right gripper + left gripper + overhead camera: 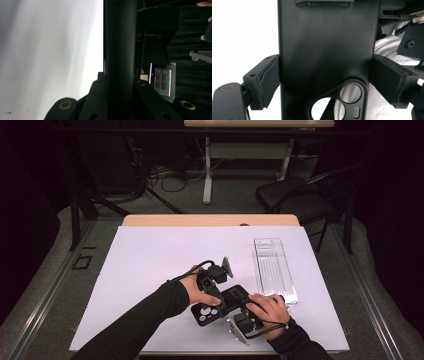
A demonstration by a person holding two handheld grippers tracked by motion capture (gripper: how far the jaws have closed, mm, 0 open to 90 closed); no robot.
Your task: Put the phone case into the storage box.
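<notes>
the black phone case is being held just above the white table cover, near its front edge, with a clear plastic tray lying just to its right. the left gripper is clamping the case across its width, pads pressing on both long edges above the camera cutout. the right gripper is gripping the case edge-on, jaws closed against it. judged progress: the case is lifted and secured by both grippers; placing it, possibly into the tray, is remaining.

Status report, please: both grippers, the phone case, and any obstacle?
Left gripper shut across black phone case. Right gripper shut on its edge. Case held above white mat. Clear tray beside right hand, apart.
</notes>
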